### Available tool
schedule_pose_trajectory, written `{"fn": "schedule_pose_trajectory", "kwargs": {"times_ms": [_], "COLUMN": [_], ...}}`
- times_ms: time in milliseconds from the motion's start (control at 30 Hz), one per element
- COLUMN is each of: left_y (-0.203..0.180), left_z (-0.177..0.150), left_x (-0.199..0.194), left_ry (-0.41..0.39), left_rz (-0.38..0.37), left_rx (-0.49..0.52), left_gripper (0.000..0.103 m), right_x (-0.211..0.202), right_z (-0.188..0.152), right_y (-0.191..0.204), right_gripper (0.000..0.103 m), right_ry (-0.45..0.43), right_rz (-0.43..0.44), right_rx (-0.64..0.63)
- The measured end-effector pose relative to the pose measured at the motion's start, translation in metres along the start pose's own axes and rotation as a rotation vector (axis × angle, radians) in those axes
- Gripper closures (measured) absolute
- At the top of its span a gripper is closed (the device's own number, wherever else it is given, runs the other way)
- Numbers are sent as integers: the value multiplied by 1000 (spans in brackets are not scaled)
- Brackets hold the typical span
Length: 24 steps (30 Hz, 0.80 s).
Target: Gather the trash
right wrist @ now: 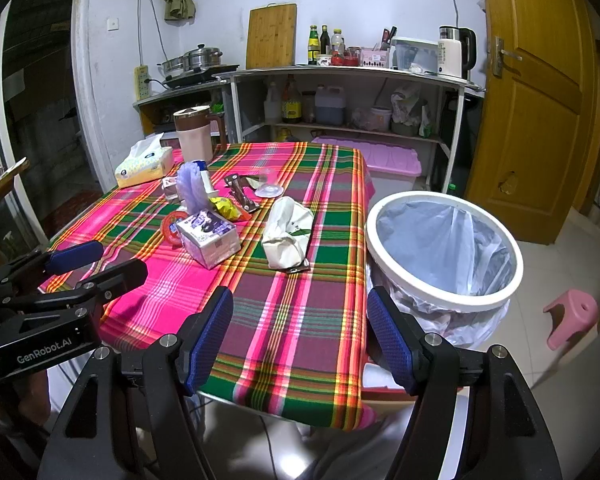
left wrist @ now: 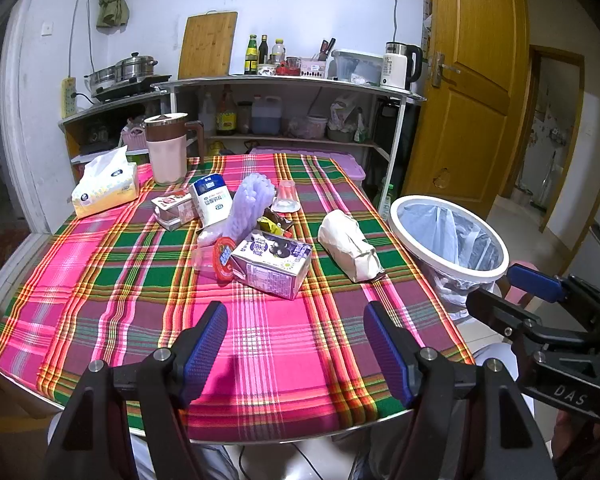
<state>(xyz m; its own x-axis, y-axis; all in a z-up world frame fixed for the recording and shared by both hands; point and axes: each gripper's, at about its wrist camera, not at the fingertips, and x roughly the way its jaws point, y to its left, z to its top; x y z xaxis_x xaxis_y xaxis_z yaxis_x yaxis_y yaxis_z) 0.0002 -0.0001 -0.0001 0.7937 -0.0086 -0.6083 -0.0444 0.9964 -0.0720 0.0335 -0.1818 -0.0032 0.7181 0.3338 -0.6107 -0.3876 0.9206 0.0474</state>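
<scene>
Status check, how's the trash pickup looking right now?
Left tongs and right tongs open, empty. Milk carton and wrappers on table. Bin beside table, path clear.

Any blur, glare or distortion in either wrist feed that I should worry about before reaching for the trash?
Left wrist view: fisheye bends the door and walls, corners are dark, the milk carton is sharp, and the cloth's left edge looks smeared. Right wrist view: same bending, the trash bin is sharp, with mild sheen on the floor tiles.
</scene>
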Motion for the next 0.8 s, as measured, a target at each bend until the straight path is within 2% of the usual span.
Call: {"fn": "schedule_pose_trajectory", "kwargs": {"times_ms": [800], "left_y": [0], "left_z": [0], "left_x": [0], "left_ry": [0], "left_rz": [-1], "left_rx": [-2], "left_gripper": [33], "right_x": [2], "right_z": [1], "right_y": [-1], "right_gripper": [33], "right_ry": [3], "right_rz": [0], "right_rx": [0]}}
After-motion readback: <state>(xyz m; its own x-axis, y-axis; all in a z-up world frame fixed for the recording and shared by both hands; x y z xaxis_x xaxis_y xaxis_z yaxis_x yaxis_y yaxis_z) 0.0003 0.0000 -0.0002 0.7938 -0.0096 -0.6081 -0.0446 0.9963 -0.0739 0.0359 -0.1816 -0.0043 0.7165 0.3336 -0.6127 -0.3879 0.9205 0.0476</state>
